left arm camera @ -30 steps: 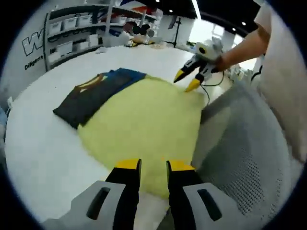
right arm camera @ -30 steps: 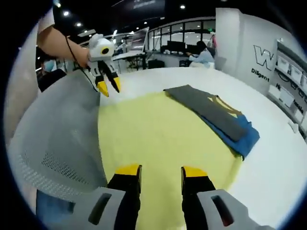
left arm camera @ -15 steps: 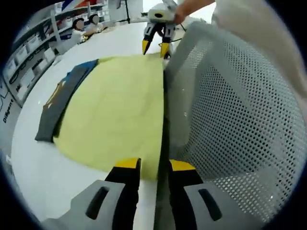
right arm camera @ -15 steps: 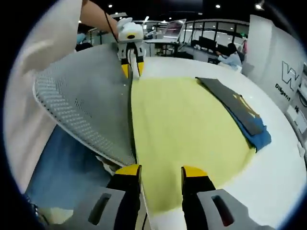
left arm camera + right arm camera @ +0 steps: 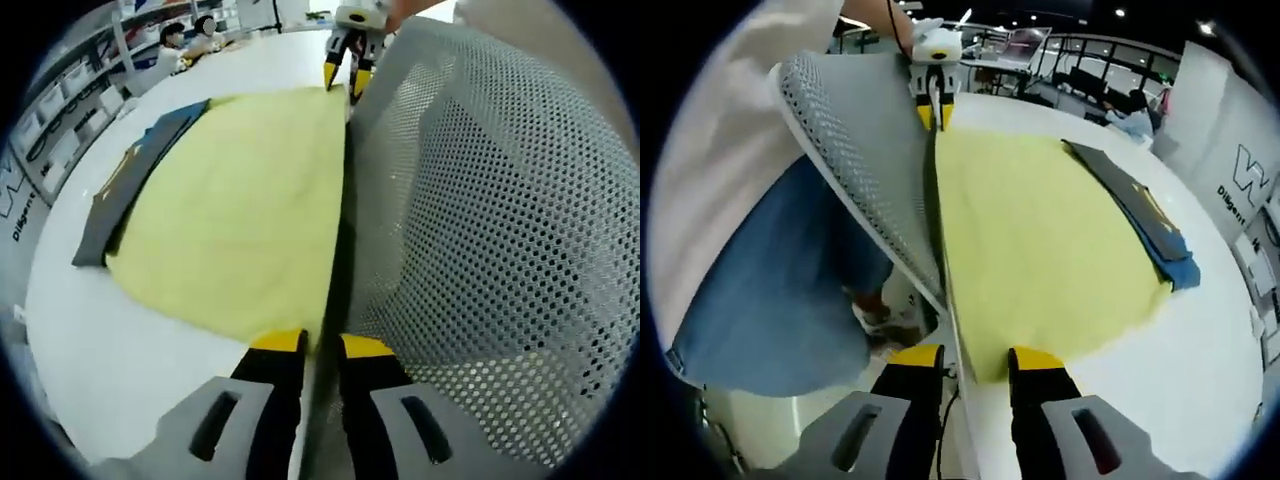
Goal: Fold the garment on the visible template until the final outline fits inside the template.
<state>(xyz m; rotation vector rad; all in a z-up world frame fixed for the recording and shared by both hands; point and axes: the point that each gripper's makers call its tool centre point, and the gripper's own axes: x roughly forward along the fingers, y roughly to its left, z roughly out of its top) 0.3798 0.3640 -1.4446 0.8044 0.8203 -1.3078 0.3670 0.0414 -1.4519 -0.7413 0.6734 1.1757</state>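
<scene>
The yellow garment [image 5: 240,210] lies flat on the white table [image 5: 120,340], reaching to the table's near edge, with a dark folded garment [image 5: 130,180] on a blue one along its far side. I judge the yellow cloth light, limp and thin, likely to sag and drag once lifted, so the hold should be at the two near-edge corners.

My left gripper [image 5: 308,345] sits at one near-edge corner, its yellow tips a narrow gap apart and straddling the hem; I cannot tell whether cloth is pinched between them. A grey mesh chair back [image 5: 480,220] crowds the table edge beside it.

My right gripper [image 5: 962,357] is at the other near-edge corner [image 5: 985,365], jaws somewhat wider apart, with the corner just between the tips, not yet clamped as far as I can see.
</scene>
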